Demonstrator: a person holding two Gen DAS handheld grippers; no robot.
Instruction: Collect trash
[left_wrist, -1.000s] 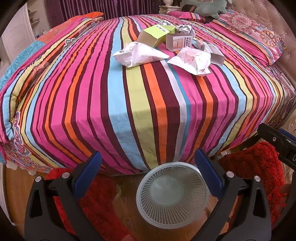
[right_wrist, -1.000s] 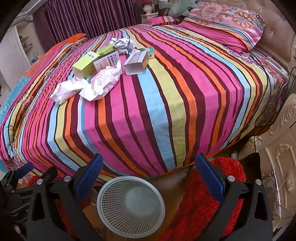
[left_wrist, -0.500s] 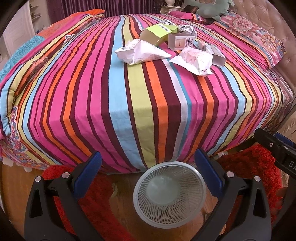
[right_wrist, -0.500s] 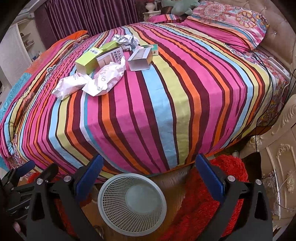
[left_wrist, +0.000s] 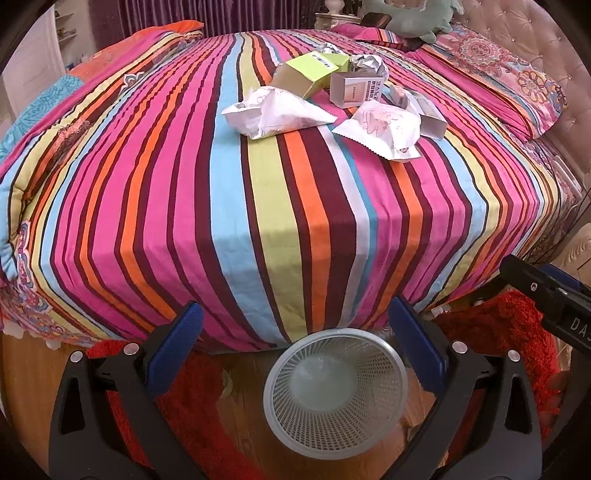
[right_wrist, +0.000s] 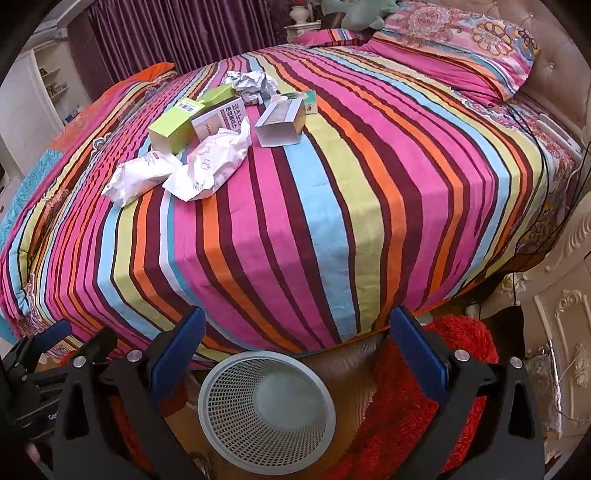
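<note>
Beyond both tools, up on the striped bed (left_wrist: 288, 221), the trash is gathered in one cluster: two crumpled white wrappers (left_wrist: 277, 114) nearest the foot edge, with a green carton (left_wrist: 306, 75), a grey box (left_wrist: 356, 90) and a foil ball (left_wrist: 369, 64) farther back. A white mesh bin (left_wrist: 334, 391) is seen on the floor below, empty. The left tool (left_wrist: 291, 332) and the right tool (right_wrist: 293, 332) are both held with jaws spread apart, nothing gripped, well short of the pile. From the left tool the wrappers lie almost straight ahead; from the right tool they lie ahead and off to the left (right_wrist: 208, 166), so the left hand is judged the better placed. No item has yet been collected.
</note>
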